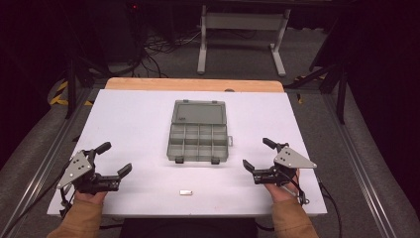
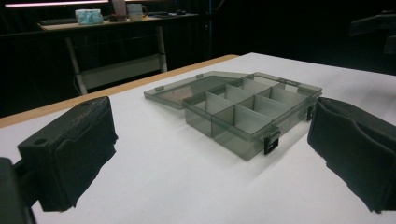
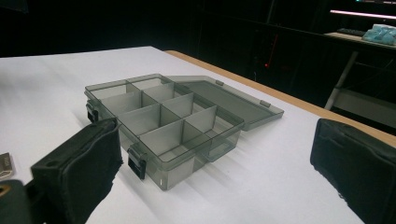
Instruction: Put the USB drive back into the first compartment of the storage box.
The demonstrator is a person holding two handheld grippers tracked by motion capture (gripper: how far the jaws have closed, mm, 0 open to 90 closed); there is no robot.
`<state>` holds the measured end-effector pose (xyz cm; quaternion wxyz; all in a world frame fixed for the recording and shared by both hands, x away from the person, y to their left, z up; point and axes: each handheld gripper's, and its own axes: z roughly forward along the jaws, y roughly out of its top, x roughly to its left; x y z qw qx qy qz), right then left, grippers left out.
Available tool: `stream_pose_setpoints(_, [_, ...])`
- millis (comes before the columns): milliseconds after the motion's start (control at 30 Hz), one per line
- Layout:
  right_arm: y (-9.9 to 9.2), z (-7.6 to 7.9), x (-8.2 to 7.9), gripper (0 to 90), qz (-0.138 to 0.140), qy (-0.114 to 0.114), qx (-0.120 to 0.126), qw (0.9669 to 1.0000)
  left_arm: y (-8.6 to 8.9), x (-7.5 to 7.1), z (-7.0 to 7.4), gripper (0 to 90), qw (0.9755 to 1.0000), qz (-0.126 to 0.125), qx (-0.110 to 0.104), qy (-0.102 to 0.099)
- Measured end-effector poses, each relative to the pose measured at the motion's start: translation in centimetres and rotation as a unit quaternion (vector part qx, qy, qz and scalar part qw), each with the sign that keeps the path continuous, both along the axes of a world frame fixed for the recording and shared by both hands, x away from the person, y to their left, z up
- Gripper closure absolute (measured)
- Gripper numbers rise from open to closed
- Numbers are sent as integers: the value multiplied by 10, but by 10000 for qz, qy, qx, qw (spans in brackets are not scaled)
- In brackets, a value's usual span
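Setup stage, I'd say: both the left gripper point(image 1: 115, 159) and right gripper point(image 1: 258, 152) rest on the table, jaws spread wide, holding nothing. Compartment box point(image 1: 198, 141) sits mid-table, lid open. Small metal piece point(image 1: 185, 192) lies near the front edge; picking it up looks like the next move.

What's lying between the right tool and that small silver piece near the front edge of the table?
Nothing visible. The right tool hovers open at the table's right side, and only bare white table lies between it and the silver piece. The open box sits farther back, off that path.
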<state>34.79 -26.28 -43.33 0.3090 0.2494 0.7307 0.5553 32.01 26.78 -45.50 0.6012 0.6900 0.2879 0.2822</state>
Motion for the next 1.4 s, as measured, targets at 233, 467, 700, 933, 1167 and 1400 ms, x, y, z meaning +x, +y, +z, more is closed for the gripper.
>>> stream_pose_setpoints(233, [1,1,1,28,14,77,-4,10000,4,0,0,18,9999,3,-121,71])
stream_pose_setpoints(467, [4,3,-1,35,34,42,-117,9999,4,0,1,18,9999,-14,-157,51])
stream_pose_setpoints(700, [6,7,1,42,112,94,-139,9998,4,0,1,22,9999,-30,-116,73])
stream_pose_setpoints(933, [25,17,5,42,406,70,-254,9988,4,0,1,25,9999,-32,-129,71])
stream_pose_setpoints(1167, [46,29,10,76,764,145,-315,9965,5,0,1,26,9999,-22,-141,58])
stream_pose_setpoints(1400, [67,39,12,76,1051,97,-434,9935,5,0,2,27,9999,-29,-136,64])
